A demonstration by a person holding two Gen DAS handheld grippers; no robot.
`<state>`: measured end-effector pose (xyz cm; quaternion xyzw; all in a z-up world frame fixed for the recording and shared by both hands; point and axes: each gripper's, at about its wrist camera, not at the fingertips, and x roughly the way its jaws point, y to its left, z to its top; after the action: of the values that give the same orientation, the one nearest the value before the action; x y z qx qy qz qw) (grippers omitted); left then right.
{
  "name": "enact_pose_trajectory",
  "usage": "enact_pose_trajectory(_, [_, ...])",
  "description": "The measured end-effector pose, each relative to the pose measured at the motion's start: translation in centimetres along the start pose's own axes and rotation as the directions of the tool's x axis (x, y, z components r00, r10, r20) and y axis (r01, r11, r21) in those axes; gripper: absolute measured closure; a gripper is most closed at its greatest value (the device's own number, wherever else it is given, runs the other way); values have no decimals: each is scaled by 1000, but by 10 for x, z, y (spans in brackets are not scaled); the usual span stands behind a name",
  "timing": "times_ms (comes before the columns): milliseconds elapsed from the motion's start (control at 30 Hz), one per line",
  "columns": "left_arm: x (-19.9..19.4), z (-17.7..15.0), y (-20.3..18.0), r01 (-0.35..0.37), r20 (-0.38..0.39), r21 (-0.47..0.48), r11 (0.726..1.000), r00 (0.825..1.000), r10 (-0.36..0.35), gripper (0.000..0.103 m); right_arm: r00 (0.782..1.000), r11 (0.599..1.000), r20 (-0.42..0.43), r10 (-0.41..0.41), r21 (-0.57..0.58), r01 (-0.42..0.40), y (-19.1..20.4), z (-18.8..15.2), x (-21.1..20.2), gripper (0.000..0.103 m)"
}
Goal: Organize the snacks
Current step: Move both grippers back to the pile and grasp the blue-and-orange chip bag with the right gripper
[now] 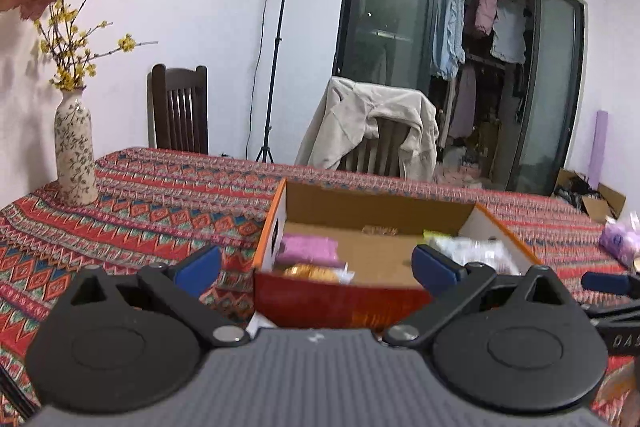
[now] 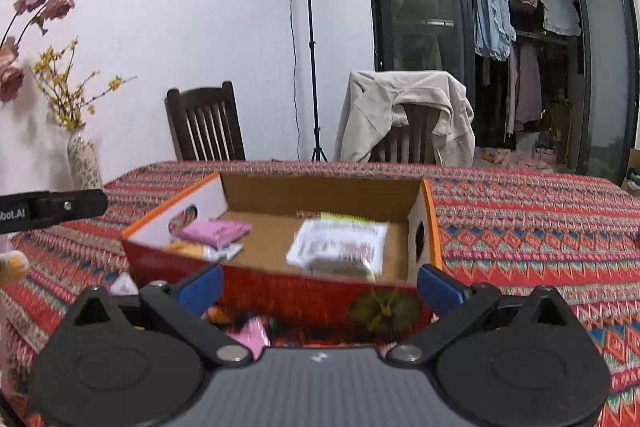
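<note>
**snackbot_fan:** Two grippers, both spread wide with nothing between the fingers. The left gripper [image 1: 316, 263] and the right gripper [image 2: 320, 285] each hang just in front of the cardboard box [image 2: 276, 195] on the patterned tablecloth [image 1: 160, 211]. Inside the box there's already a pink packet [image 2: 218, 230] at the left end, a golden snack [image 1: 306, 271] just in front of it against the near wall, and a white packet [image 2: 340, 243] toward the right end. So the task looks partly done.

**umi_tinkerer:** Yeah, and more stuff sits outside. In the right wrist view there's a loose pink snack [image 2: 250, 333] on the cloth between the gripper and the box's near wall. If that's next, the person would want to dip low, close on the packet's edge rather than its puffy middle, then lift clear of the red front wall before dropping it into the bare middle of the box.

**snackbot_fan:** Hard to say what else is down there though. The gripper body covers most of the near tabletop, and that area's smeared with blur. The white packet's print is unreadable too.

**umi_tinkerer:** Same with the purple bag [image 1: 620, 241] at the far right of the left wrist view, cut off by the frame edge. Can't tell if it's a snack.
</note>
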<state>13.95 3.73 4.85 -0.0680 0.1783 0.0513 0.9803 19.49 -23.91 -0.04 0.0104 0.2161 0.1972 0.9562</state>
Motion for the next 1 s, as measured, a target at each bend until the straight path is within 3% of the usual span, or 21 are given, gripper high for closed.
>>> enact_pose_trajectory(267, [-12, -29, 18, -3, -54, -10, 1000, 999, 2, 0, 996, 999, -84, 2, 51, 2, -10, -34, -6, 0])
enact_pose_trajectory(633, [-23, -41, 24, -15, -75, -21, 1000, 997, 14, 0, 994, 999, -107, 19, 51, -14, -5, -50, -18, 0])
enact_pose_trajectory(1000, [-27, -45, 25, -14, -79, -14, 1000, 997, 13, 0, 992, 997, -127, -23, 63, 31, -9, -62, -28, 0])
